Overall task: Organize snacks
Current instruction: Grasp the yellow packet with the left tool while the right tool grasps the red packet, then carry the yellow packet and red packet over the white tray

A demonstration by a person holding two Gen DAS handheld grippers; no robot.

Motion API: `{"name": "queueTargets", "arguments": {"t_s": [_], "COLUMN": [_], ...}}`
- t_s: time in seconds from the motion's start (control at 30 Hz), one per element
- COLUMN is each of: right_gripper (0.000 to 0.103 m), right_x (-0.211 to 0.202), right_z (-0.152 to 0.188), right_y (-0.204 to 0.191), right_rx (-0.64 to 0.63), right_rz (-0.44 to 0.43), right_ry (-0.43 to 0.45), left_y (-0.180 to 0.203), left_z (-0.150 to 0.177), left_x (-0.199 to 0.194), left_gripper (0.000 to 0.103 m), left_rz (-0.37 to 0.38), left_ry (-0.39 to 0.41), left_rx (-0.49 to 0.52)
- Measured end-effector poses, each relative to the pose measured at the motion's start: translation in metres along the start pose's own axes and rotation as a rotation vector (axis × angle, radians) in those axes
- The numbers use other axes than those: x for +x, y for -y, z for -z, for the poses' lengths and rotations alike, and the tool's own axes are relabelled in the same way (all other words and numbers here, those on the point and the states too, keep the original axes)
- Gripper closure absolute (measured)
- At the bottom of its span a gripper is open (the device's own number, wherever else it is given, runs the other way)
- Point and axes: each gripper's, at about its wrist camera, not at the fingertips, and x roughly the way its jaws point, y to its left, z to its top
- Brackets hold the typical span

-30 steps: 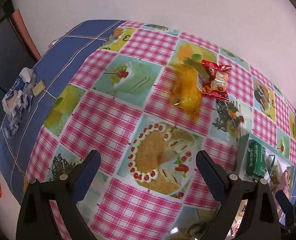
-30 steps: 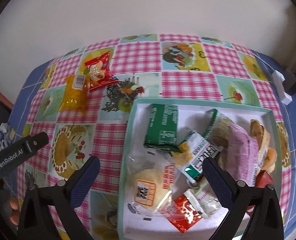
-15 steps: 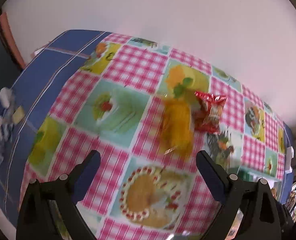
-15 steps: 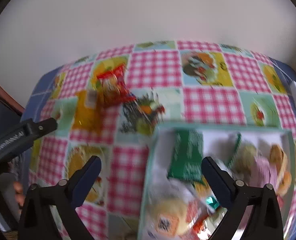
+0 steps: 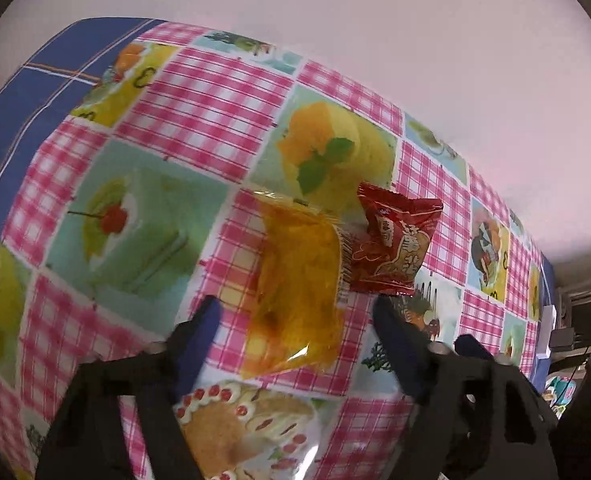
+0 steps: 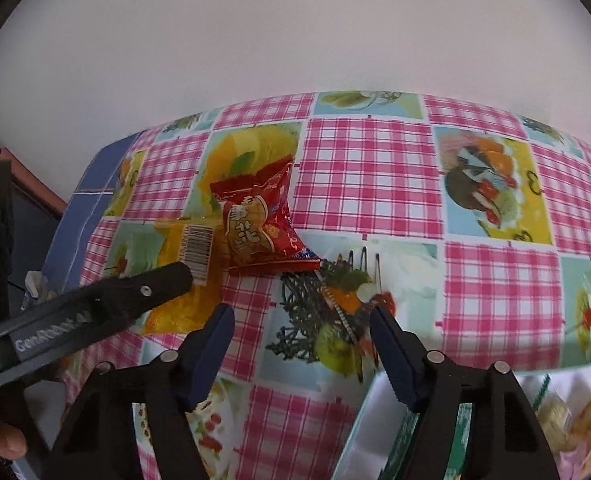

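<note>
1. Orange snack packet (image 5: 299, 280) lying flat on the checked tablecloth (image 5: 199, 92), long axis running from the near edge towards the wall; barcode end (image 6: 197, 250) pointing away, near end between the left gripper (image 5: 295, 316) fingers but untouched
2. Red snack packet (image 5: 391, 248) just beside it on the right, overlapping its far corner, tilted, printed face up
3. Partly hidden in the right wrist view: orange packet behind the left gripper's arm (image 6: 95, 300); contents hard to make out through glare on the film
4. Cut off at the lower right corner of that view: teal tray (image 6: 359, 420) rim and a few blurred snacks
5. Fingertip (image 6: 5, 438) of a hand only just showing at the lower left edge
6. Compared with a second ago: both packets far closer and larger, tray nearly out of view
7. Left gripper jaws just closing, now half wide, nothing pressed
8. Right gripper (image 6: 299, 320) jaws likewise just closing, half wide, only tablecloth between them
</note>
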Motion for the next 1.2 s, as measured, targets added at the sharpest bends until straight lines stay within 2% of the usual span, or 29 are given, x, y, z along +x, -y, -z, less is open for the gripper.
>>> {"name": "queueTargets", "arguments": {"t_s": [0.07, 0.13, 0.27, 0.57, 0.67, 0.8, 0.87, 0.93, 1.1, 1.2], "right_gripper": [0.032, 0.032, 0.032, 0.034, 0.038, 0.052, 0.056, 0.062, 0.065, 0.066], "right_x": [0.003, 0.008, 0.013, 0.033, 0.044, 0.052, 0.055, 0.058, 0.056, 0.048], "right_z": [-0.003, -0.007, -0.018, -0.043, -0.048, -0.053, -0.054, -0.055, -0.054, -0.050], "right_y": [0.000, -0.001, -0.007, -0.033, -0.040, -0.045, -0.045, -0.044, -0.042, -0.038], "right_rx": [-0.008, -0.021, -0.054, -0.134, -0.138, -0.127, -0.116, -0.098, -0.077, -0.051], "right_rz": [0.007, 0.004, 0.013, 0.037, 0.042, 0.060, 0.054, 0.038, 0.037, 0.000], "right_ry": [0.007, 0.001, 0.002, 0.002, -0.008, -0.013, -0.010, -0.014, -0.013, -0.012], "left_y": [0.002, 0.001, -0.006, -0.039, -0.047, -0.052, -0.053, -0.052, -0.051, -0.057], "left_z": [-0.002, -0.004, -0.012, -0.038, -0.043, -0.044, -0.043, -0.042, -0.041, -0.033], "left_x": [0.007, 0.011, 0.014, 0.012, 0.015, 0.021, 0.021, 0.020, 0.020, 0.009], "left_gripper": [0.046, 0.052, 0.052, 0.052, 0.052, 0.052, 0.060, 0.062, 0.064, 0.065], "left_rz": [0.005, 0.008, 0.021, -0.010, -0.004, 0.018, 0.036, 0.039, 0.052, 0.056], "left_ry": [-0.008, -0.013, -0.006, 0.015, 0.007, -0.003, -0.003, 0.000, -0.005, -0.002], "left_rx": [0.004, 0.005, 0.003, -0.023, -0.036, -0.054, -0.058, -0.053, -0.080, -0.078]}}
